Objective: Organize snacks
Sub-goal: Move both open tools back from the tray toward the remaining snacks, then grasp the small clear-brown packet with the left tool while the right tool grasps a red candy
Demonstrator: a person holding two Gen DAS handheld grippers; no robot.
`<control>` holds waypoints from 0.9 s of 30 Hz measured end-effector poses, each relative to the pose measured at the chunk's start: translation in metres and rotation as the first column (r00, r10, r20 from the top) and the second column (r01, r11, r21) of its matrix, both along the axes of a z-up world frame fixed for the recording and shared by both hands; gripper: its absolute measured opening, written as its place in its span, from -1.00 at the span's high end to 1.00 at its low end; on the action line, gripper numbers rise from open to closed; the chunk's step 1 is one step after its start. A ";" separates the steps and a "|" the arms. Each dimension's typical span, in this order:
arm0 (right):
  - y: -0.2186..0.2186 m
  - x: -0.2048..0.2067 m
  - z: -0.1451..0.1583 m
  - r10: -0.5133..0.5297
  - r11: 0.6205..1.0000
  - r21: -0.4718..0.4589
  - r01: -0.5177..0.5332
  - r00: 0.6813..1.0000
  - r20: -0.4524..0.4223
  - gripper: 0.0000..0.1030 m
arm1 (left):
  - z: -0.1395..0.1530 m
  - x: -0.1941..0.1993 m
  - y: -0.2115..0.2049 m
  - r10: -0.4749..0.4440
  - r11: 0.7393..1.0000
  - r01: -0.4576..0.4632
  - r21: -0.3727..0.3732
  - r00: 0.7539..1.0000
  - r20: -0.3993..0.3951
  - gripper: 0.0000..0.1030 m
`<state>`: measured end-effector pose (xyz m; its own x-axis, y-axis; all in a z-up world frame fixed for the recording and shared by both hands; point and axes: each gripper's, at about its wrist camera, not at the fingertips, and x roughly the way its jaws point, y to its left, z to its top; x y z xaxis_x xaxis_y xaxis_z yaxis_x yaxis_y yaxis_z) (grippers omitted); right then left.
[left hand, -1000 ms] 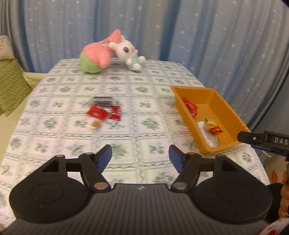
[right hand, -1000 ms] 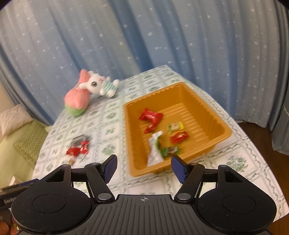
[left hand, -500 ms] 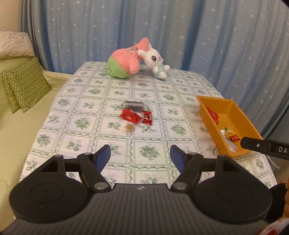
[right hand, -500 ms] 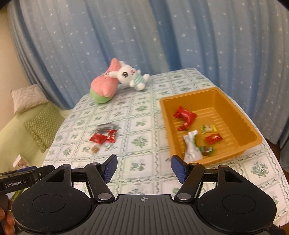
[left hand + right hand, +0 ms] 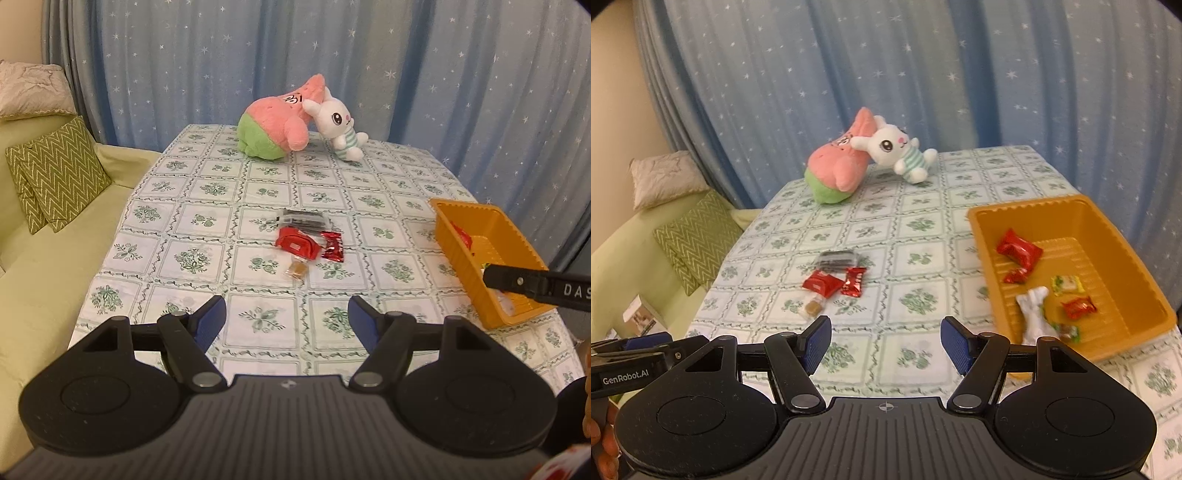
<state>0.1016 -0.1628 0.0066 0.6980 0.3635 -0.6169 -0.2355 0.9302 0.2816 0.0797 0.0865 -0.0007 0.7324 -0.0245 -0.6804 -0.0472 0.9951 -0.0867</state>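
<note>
On the flowery tablecloth [image 5: 258, 192] mid-table sits a little pile of loose snacks: a red packet [image 5: 297, 246], a smaller shiny red wrapper [image 5: 332, 246], a dark clear pack [image 5: 303, 218] and a tiny caramel sweet [image 5: 296, 270]. Off to the right, the orange tray [image 5: 1123, 236] already has several sweets in it. Both the left gripper [image 5: 287, 322] and right gripper [image 5: 885, 343] hover over the near edge, fingers apart, nothing between them. Two plush toys [image 5: 864, 162] at the far end.

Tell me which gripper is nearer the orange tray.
Right. The right gripper hangs just beside the orange tray, its near corner by one finger. The left gripper sits farther off, facing the loose snacks mid-table.
</note>
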 end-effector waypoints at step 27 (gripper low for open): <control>0.052 0.134 -0.117 0.058 0.998 -0.021 -0.062 0.989 -0.135 -0.03 | -0.117 0.133 0.002 -0.202 0.979 0.204 0.024 0.977 -0.067 0.24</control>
